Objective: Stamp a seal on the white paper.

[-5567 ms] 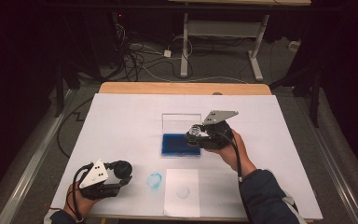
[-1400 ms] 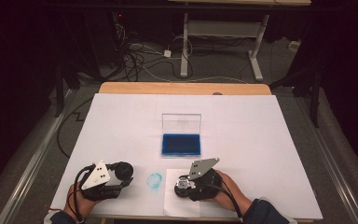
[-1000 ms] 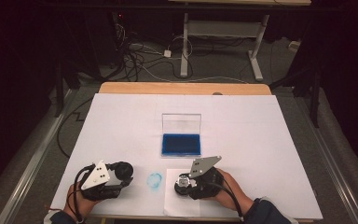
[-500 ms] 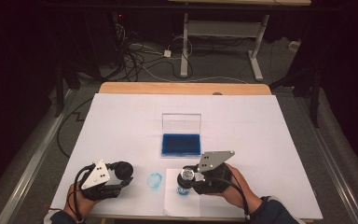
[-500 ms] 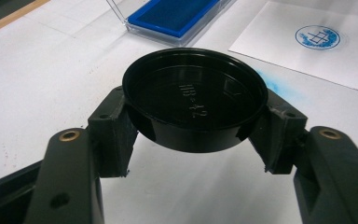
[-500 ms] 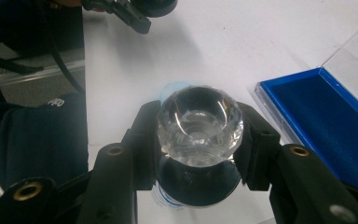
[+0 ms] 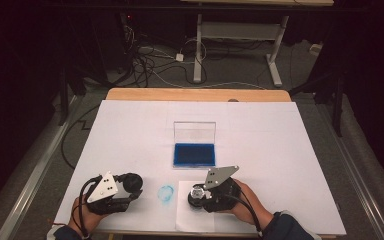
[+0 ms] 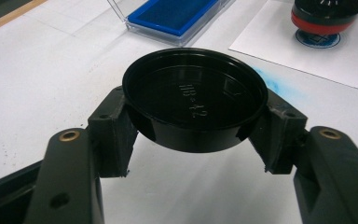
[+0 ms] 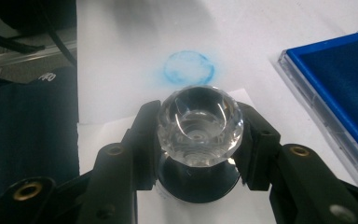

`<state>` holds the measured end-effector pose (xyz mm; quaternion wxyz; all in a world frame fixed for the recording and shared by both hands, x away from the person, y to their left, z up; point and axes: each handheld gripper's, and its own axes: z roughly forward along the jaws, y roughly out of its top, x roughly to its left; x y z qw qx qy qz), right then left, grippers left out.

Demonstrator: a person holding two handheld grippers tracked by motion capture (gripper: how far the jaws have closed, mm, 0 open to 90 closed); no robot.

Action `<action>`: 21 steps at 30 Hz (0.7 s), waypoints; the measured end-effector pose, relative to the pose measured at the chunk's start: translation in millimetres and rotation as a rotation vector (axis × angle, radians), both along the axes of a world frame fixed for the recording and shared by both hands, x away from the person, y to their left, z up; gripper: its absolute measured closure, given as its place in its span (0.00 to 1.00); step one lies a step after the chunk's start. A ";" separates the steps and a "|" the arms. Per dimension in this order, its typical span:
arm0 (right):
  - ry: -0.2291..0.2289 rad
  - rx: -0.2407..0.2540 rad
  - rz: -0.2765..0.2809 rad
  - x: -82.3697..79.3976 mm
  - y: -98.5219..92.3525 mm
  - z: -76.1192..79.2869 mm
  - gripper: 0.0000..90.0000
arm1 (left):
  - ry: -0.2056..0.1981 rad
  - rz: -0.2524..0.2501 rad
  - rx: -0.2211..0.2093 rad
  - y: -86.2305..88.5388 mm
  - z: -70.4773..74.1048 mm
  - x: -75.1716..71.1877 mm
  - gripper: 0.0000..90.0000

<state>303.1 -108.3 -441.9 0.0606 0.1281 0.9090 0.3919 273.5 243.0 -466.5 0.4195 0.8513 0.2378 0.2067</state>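
My right gripper (image 7: 200, 195) (image 9: 199, 140) is shut on a stamp (image 7: 198, 191) (image 9: 199, 123) with a clear faceted knob and a dark body. The stamp stands over a white paper sheet (image 7: 186, 215) (image 9: 109, 135), and the left gripper view shows a blue mark under the stamp (image 8: 326, 18). My left gripper (image 7: 132, 187) (image 8: 196, 114) is shut on a round black lid (image 7: 131, 181) (image 8: 195, 98) near the table's front left. A blue ink pad (image 7: 194, 154) (image 8: 175, 14) (image 9: 340, 79) lies in its open clear case behind the sheet.
A round blue smudge (image 7: 166, 194) (image 9: 189, 69) (image 8: 272, 86) marks the white table cover (image 7: 280, 150) between the two grippers. A dark sleeve (image 9: 28, 135) lies to the left in the right gripper view. Cables and desk legs are on the floor beyond the table.
My right gripper has come from the ink pad to the paper sheet with the stamp, and over the last second only its body shifted slightly right. The left gripper has stayed put.
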 end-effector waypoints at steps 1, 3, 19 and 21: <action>0.004 0.001 -0.001 -0.1 0.6 -0.9 0.63 | 0.001 0.000 -0.001 -0.1 -0.2 0.0 0.41; 0.005 -0.007 0.002 -0.4 1.8 -2.3 0.63 | 0.001 0.000 0.001 -0.2 -0.3 -0.1 0.41; 0.030 -0.019 -0.007 3.3 3.3 -12.6 0.63 | 0.004 -0.004 0.004 0.2 -0.6 0.1 0.41; 0.032 -0.020 -0.008 2.6 3.4 -12.7 0.63 | 0.004 -0.005 0.004 0.1 -0.7 0.1 0.41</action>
